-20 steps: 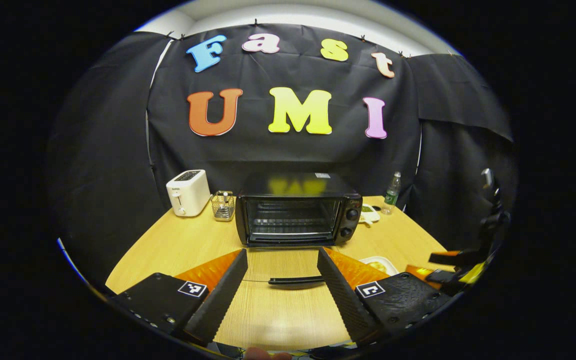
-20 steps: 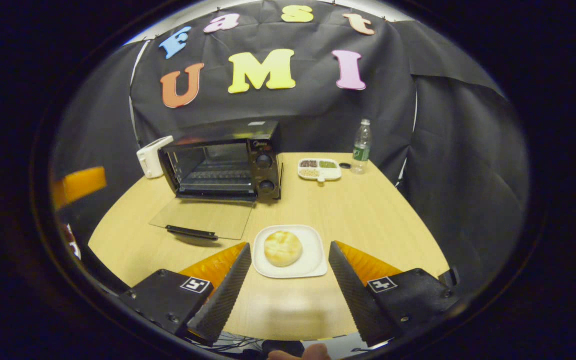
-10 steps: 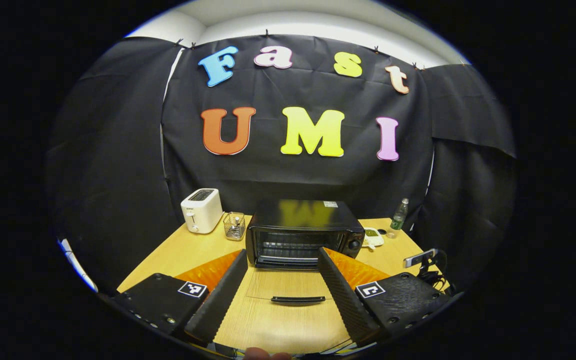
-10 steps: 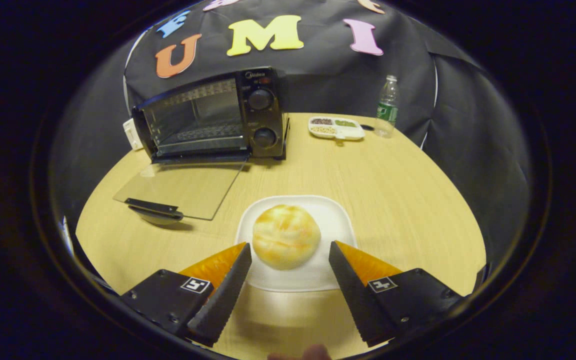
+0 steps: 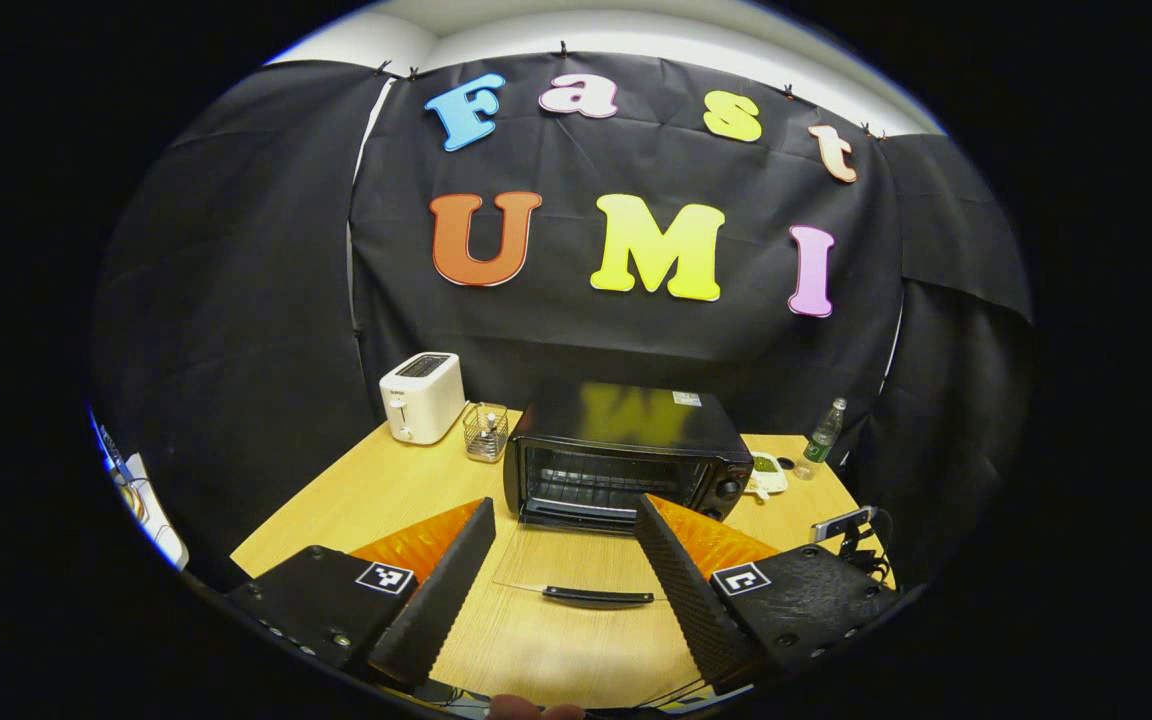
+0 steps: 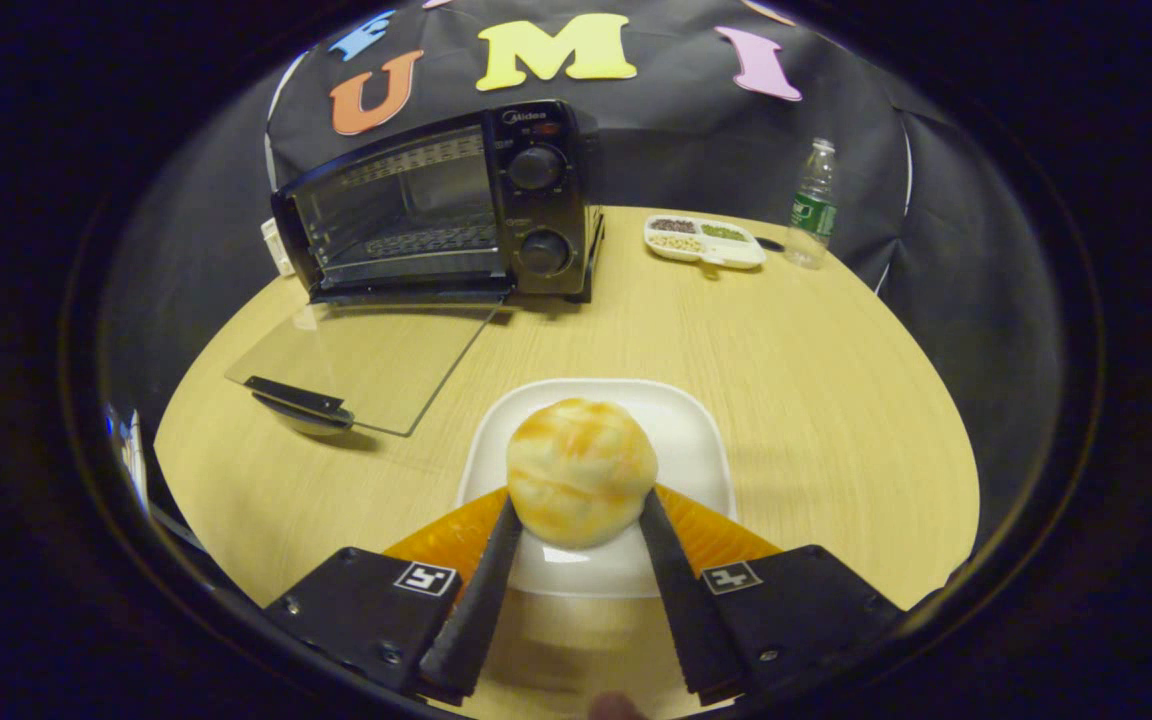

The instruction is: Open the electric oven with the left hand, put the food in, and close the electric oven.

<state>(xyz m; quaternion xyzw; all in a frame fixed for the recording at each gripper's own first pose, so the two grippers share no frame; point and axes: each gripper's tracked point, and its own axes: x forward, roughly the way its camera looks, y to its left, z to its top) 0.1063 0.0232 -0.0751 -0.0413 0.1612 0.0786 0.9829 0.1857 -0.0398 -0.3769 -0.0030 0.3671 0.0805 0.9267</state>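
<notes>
Bun (image 6: 581, 485) pinched by right gripper (image 6: 576, 520) over plate (image 6: 696, 440); left gripper (image 5: 561, 555) spread, oven door (image 6: 366, 355) down.

1. Table (image 6: 786, 400): light wood-grain top, smooth, low sheen.
2. Electric oven (image 6: 436, 200): black casing, glossy on top, where it mirrors the wall; wire rack inside looks like bare metal.
3. Oven door (image 6: 366, 360): clear glass pane, smooth; dark matt handle along its free edge.
4. Plate (image 6: 696, 440): white, smooth, glossy.
5. Bun (image 6: 581, 485): pale golden crust, soft sheen.
6. Toaster (image 5: 422, 397): white plastic, smooth.
7. Basket (image 5: 485, 431): bare metal wire.
8. Bottle (image 6: 813, 205): clear plastic.
9. Right gripper (image 6: 576, 520): finger faces finely ribbed, matt.
</notes>
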